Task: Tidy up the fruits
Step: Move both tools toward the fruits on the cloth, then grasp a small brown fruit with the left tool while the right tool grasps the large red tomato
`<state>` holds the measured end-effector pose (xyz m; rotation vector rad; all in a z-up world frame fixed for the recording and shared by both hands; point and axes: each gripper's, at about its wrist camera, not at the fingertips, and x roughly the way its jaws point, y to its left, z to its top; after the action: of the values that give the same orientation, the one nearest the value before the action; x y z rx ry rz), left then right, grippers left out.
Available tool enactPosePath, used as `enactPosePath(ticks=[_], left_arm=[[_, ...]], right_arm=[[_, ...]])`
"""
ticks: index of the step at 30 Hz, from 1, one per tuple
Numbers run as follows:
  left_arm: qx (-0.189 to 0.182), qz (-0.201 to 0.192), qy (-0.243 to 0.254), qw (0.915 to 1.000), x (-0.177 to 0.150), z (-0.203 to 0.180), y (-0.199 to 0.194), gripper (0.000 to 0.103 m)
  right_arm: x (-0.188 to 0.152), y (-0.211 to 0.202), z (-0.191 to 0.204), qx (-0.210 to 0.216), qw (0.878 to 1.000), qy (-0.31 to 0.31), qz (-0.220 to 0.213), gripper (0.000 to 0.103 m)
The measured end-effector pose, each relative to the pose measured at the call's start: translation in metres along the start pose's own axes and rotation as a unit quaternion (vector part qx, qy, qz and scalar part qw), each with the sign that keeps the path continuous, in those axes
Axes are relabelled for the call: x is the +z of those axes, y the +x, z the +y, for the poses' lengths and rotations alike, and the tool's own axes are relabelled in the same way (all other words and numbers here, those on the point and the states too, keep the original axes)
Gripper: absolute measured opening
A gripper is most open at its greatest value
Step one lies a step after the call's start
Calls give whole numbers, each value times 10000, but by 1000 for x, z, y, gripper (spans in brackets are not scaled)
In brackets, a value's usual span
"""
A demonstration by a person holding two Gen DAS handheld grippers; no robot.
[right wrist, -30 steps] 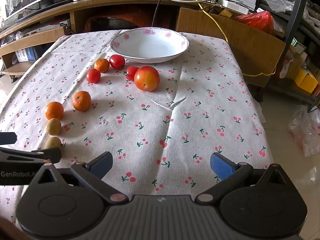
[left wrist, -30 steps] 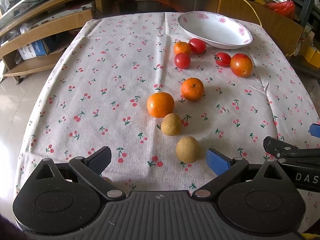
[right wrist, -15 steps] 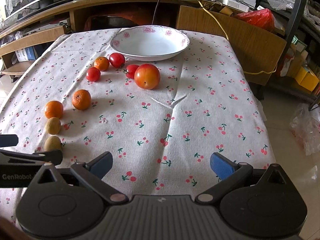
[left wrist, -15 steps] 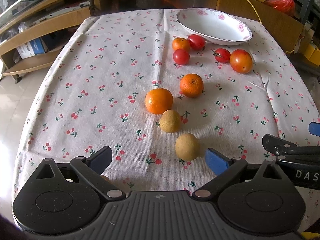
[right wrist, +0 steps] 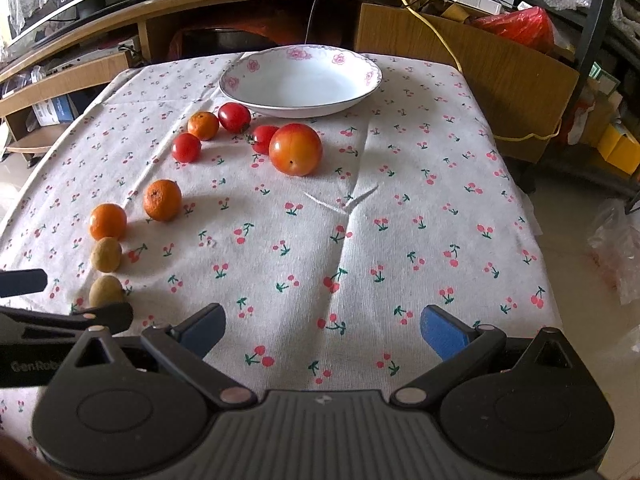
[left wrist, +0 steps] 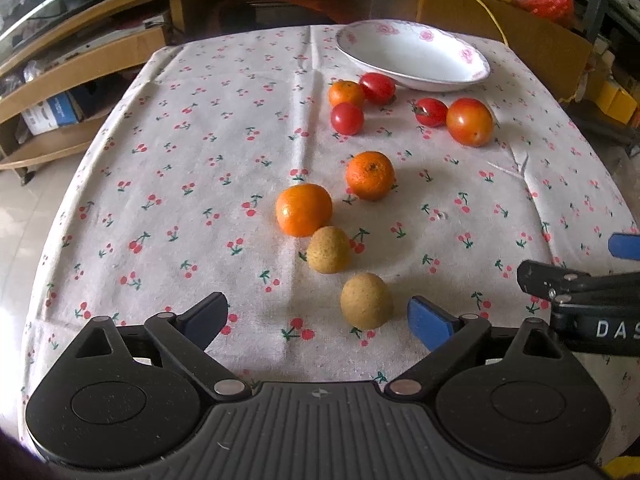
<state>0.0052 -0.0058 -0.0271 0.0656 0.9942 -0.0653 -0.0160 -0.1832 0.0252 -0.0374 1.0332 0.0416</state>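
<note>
Fruits lie on a cherry-print tablecloth (left wrist: 200, 184). Nearest my open left gripper (left wrist: 316, 318) is a brown fruit (left wrist: 366, 301), just left of its right pad; a second brown fruit (left wrist: 329, 249) lies behind it. Two oranges (left wrist: 304, 210) (left wrist: 370, 175) sit mid-table. A small orange (left wrist: 346, 93), three small tomatoes (left wrist: 347, 119) and a large tomato (left wrist: 469, 121) lie by a white flowered bowl (left wrist: 412, 58), which is empty. My right gripper (right wrist: 322, 330) is open and empty over bare cloth; the large tomato (right wrist: 295, 149) and the bowl (right wrist: 300, 80) lie ahead of it.
A wooden shelf unit (left wrist: 80, 80) stands behind and left of the table. A brown board (right wrist: 472, 60) leans at the back right, with a yellow cable (right wrist: 440, 40) over it. A crease (right wrist: 344, 200) runs through the cloth. Floor lies to the right.
My left gripper has drawn back and up a little, so the fruits and bowl sit lower in its view. The right view shifted only slightly. No fruit has moved.
</note>
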Motion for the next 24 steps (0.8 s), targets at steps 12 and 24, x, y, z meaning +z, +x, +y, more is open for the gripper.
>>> enactPosePath(ticks=[12, 24], left_arm=[[-153, -140, 50, 9998, -3, -3, 4, 90], [-296, -126, 66, 9995, -2, -2, 0, 74]], right_arm=[[3, 3, -9, 191, 9997, 141, 75, 99], [8, -1, -10, 315, 9994, 156, 41, 99]])
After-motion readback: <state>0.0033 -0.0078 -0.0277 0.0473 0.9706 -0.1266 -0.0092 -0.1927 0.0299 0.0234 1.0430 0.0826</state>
